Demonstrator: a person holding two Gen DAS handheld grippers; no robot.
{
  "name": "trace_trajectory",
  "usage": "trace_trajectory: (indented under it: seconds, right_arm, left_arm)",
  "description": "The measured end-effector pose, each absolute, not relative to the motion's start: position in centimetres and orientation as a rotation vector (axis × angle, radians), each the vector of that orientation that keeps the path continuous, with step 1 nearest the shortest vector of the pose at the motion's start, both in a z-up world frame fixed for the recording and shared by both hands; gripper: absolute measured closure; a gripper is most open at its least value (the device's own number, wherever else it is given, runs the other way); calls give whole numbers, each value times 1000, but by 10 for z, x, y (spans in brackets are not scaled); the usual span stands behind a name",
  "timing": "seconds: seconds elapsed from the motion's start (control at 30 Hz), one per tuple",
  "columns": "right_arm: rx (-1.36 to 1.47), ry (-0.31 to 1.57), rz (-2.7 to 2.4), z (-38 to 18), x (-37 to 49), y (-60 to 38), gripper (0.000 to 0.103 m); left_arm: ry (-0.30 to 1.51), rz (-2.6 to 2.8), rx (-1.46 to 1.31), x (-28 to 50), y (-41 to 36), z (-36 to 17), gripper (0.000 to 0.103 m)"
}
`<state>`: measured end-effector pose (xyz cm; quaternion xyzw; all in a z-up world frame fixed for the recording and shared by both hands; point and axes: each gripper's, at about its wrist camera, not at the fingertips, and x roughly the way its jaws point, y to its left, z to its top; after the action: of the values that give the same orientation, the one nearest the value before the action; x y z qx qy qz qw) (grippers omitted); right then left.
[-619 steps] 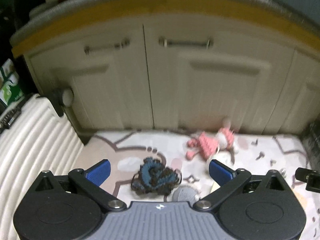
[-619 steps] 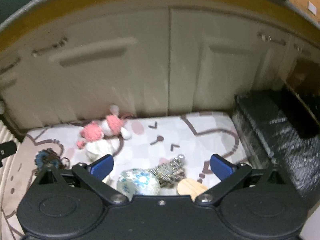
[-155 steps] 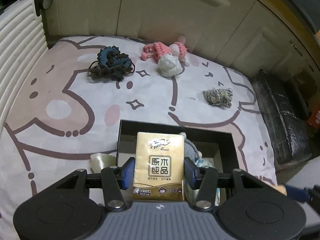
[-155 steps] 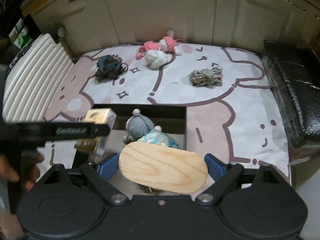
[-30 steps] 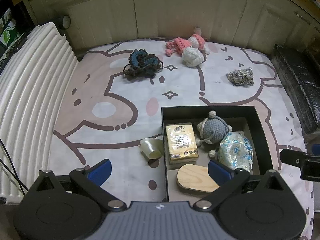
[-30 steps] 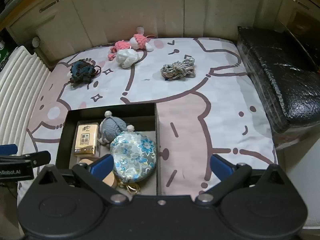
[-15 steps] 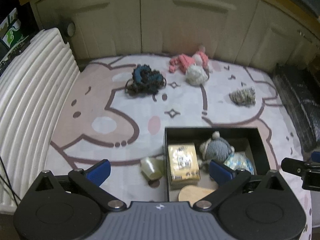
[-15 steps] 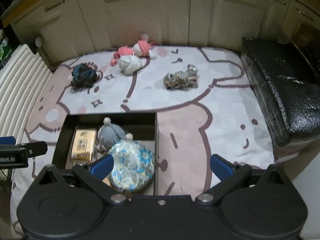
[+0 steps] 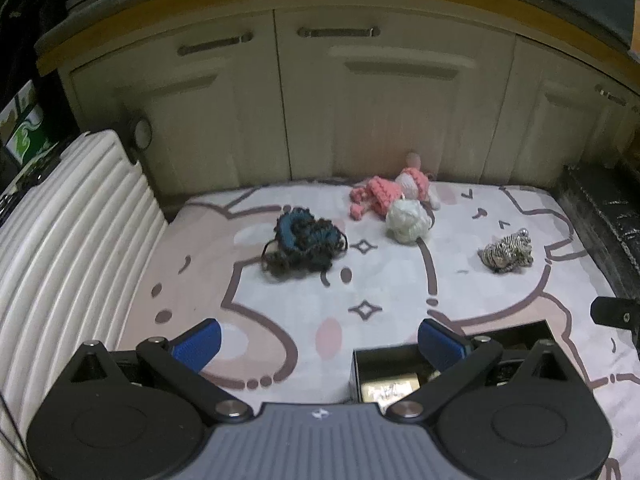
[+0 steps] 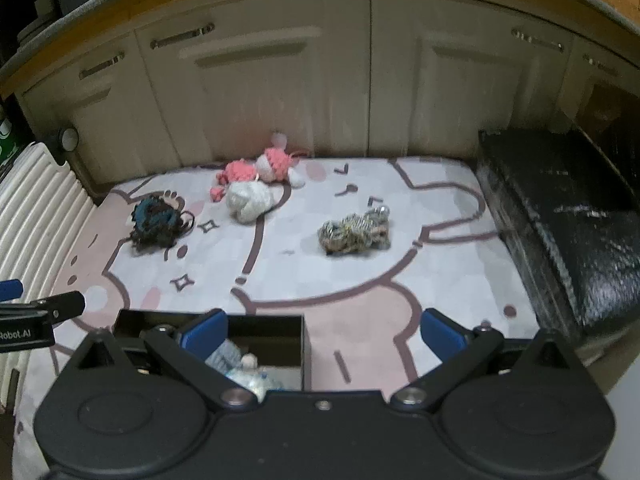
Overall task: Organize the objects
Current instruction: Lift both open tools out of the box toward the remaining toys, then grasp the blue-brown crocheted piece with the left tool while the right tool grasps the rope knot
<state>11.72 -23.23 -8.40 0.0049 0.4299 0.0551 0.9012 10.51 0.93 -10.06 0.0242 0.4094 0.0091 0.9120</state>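
Both claws are spread wide and hold nothing: the left claw [image 9: 318, 344] and the right claw [image 10: 324, 332] hang over the near edge of a cartoon-printed mat [image 9: 380, 280] laid on the floor before cream cabinet doors [image 9: 360, 112]. Four soft things lie loose toward the mat's far edge. A dark blue and brown tangle of yarn [image 9: 302, 246] sits toward the far left corner; a pink and white crochet doll [image 9: 386, 194] lies against the far edge near the cabinets, with a cream ball of yarn [image 9: 408, 222] touching it on the near side; a silvery striped bundle [image 9: 506, 254] rests well apart toward the right edge. At the near edge stands an open black box [image 10: 302, 340]. The left view shows a yellow tissue pack [image 9: 390, 390] inside it and the corner of a white ribbed suitcase [image 9: 68, 240] along the mat's left edge — the right view instead shows a grey knitted piece [image 10: 224, 354] and a pale floral pouch [image 10: 250, 378] in the box, plus a black wrapped bundle [image 10: 568, 220] along the right edge.
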Motion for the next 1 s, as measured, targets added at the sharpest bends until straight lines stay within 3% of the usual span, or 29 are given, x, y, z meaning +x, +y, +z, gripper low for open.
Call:
trace_trajectory:
  seconds: [0.47,1.0]
  right_arm:
    - [-4,787,132,-101,157,-235,0]
    - [-48,805,127,-153,216,-247,0]
  left_arm:
    - [754,20,34,136,33,-122,0]
    - [683,-67,41,187,42,-154,0]
